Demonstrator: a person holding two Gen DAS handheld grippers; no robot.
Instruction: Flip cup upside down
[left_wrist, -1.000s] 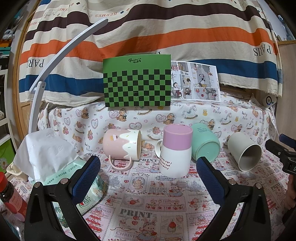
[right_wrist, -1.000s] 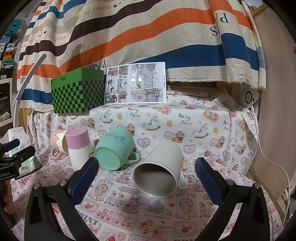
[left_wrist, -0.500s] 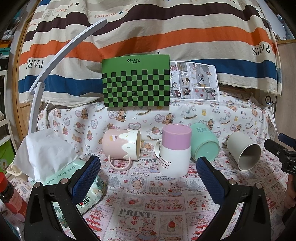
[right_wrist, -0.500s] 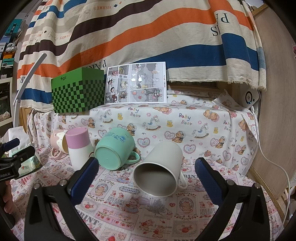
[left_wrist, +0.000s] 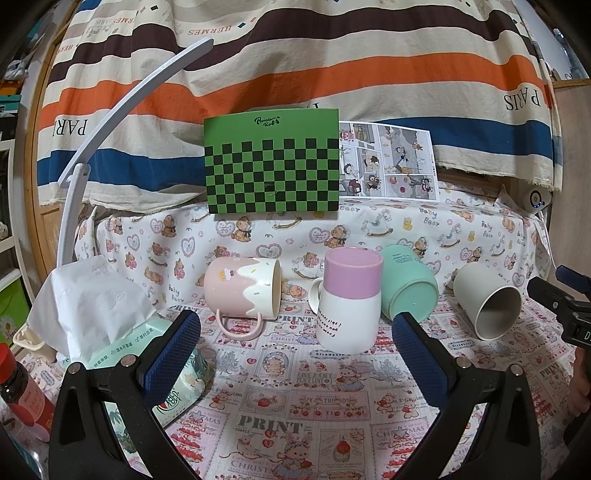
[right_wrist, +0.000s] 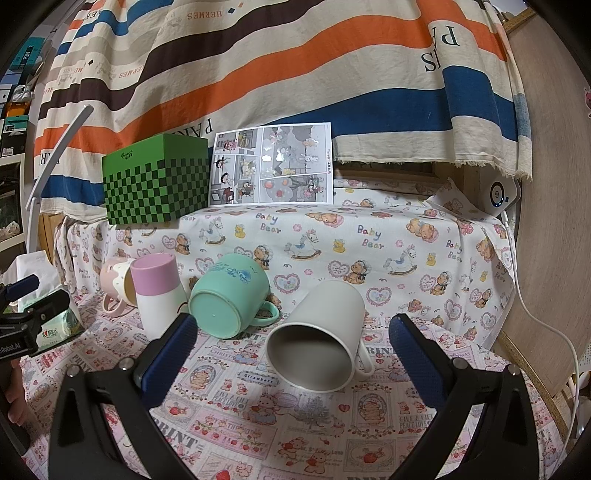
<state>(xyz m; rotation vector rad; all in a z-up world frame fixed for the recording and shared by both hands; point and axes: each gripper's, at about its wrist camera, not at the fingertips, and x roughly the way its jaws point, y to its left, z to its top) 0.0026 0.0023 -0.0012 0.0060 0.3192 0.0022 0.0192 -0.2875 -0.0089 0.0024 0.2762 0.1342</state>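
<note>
Several cups sit in a row on the printed cloth. A pink-and-cream mug (left_wrist: 240, 291) lies on its side, mouth to the right. A purple-and-white mug (left_wrist: 349, 299) stands upside down. A mint mug (left_wrist: 408, 286) (right_wrist: 229, 295) lies on its side, base toward me. A grey-white mug (left_wrist: 487, 306) (right_wrist: 317, 336) lies on its side, mouth toward me. My left gripper (left_wrist: 295, 354) is open and empty, short of the purple-and-white mug. My right gripper (right_wrist: 291, 362) is open and empty, its fingers flanking the grey-white mug's mouth without touching.
A wet-wipe pack (left_wrist: 122, 343) with a tissue lies at the left, a red-capped bottle (left_wrist: 18, 391) beside it. A green checkered box (left_wrist: 271, 162) and a comic sheet (right_wrist: 271, 166) stand on the raised shelf behind. A white curved lamp arm (left_wrist: 110, 103) rises left. A wooden panel (right_wrist: 546, 221) and cable are at right.
Both grippers stay open and almost still. The left wrist view has shifted very slightly; the cups have not moved.
</note>
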